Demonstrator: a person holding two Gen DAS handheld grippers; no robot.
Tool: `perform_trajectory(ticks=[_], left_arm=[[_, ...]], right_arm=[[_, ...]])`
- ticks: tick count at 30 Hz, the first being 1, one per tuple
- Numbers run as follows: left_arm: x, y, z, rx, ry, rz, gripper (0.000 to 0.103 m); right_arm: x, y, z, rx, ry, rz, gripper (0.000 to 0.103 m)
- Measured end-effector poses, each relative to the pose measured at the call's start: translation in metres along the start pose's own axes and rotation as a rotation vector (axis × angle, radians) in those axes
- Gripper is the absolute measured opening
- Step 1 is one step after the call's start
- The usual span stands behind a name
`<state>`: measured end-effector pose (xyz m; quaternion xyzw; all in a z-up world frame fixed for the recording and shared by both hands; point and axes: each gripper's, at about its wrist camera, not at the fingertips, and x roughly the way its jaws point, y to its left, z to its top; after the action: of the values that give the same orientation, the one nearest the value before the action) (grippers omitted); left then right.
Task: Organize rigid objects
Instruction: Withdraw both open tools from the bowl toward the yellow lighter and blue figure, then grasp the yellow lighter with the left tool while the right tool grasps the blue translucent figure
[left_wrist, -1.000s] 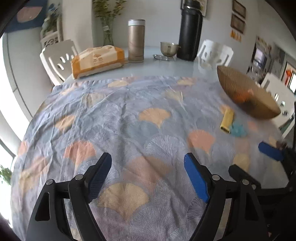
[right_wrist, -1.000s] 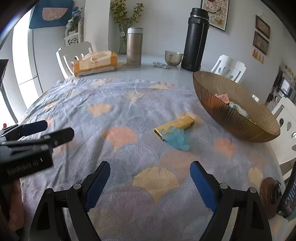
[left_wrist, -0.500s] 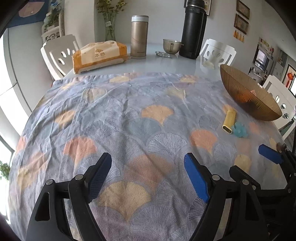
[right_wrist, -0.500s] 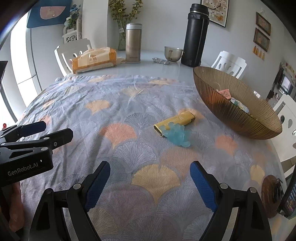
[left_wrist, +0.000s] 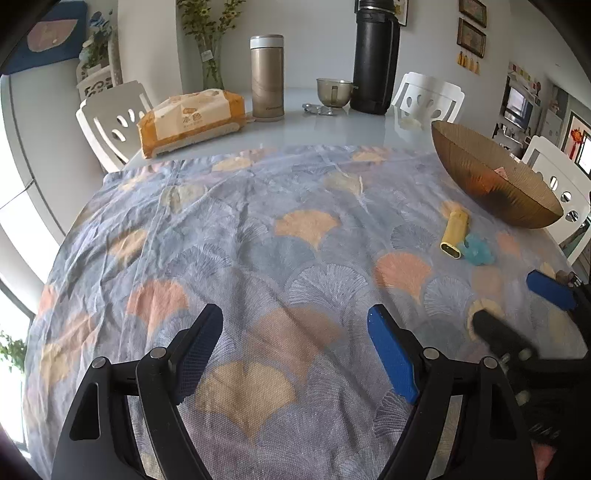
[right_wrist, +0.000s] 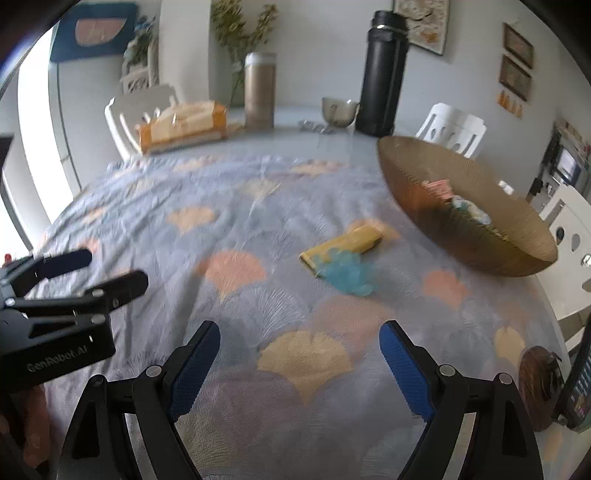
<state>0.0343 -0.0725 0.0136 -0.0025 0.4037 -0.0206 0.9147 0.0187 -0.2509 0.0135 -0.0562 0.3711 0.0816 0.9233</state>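
A flat yellow case (right_wrist: 341, 245) lies on the patterned tablecloth (right_wrist: 229, 221), with a translucent blue toy (right_wrist: 345, 273) touching its near side. Both show again in the left wrist view, the yellow case (left_wrist: 455, 236) and blue toy (left_wrist: 478, 251) at the right. A brown ribbed bowl (right_wrist: 461, 225) with several small items inside stands just right of them. My right gripper (right_wrist: 299, 360) hangs open over bare cloth, short of the two objects. My left gripper (left_wrist: 295, 350) is open too, over the cloth further left, with nothing between its fingers.
At the table's far edge stand a tissue pack (left_wrist: 192, 122), a gold flask (left_wrist: 266, 83), a small metal cup (left_wrist: 332, 92) and a tall black flask (left_wrist: 376, 55). White chairs (left_wrist: 428, 96) ring the table. A dark round thing (right_wrist: 539, 384) sits at the near right edge.
The right wrist view has shifted slightly and blurred, and the yellow case and blue toy sit a little nearer in it. The left gripper stays put. Both grippers remain open.
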Motion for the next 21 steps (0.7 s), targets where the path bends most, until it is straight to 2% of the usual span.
perform_trajectory(ticks=[3,6,8,11,13,16,18,19,21], left_arm=[[-0.001,-0.004,-0.001,0.017,-0.003,0.007,0.08],[-0.002,-0.007,-0.001,0.032,-0.01,0.014,0.08],[-0.002,-0.008,-0.001,0.04,-0.011,0.016,0.08],[-0.003,-0.01,-0.001,0.049,-0.013,0.012,0.08],[-0.002,-0.01,0.002,0.044,-0.004,-0.014,0.079],[0.002,-0.014,0.018,0.002,0.066,-0.197,0.079],[0.003,-0.025,0.032,0.042,0.08,-0.225,0.079],[0.005,-0.029,0.039,0.055,0.083,-0.232,0.079],[0.01,-0.036,0.055,0.067,0.084,-0.246,0.079]], right_arm=[[-0.011,-0.019,0.001,0.085,-0.047,0.014,0.087],[-0.018,-0.054,-0.002,0.246,-0.08,0.038,0.087],[-0.012,-0.076,-0.005,0.345,-0.052,0.052,0.087],[-0.006,-0.094,-0.008,0.431,-0.024,0.111,0.087],[-0.007,-0.095,-0.008,0.434,-0.03,0.103,0.087],[-0.002,-0.085,-0.002,0.377,-0.001,0.107,0.087],[0.014,-0.073,0.004,0.304,0.085,0.12,0.082],[0.025,-0.067,0.009,0.257,0.151,0.124,0.073],[0.036,-0.064,0.015,0.223,0.198,0.12,0.068]])
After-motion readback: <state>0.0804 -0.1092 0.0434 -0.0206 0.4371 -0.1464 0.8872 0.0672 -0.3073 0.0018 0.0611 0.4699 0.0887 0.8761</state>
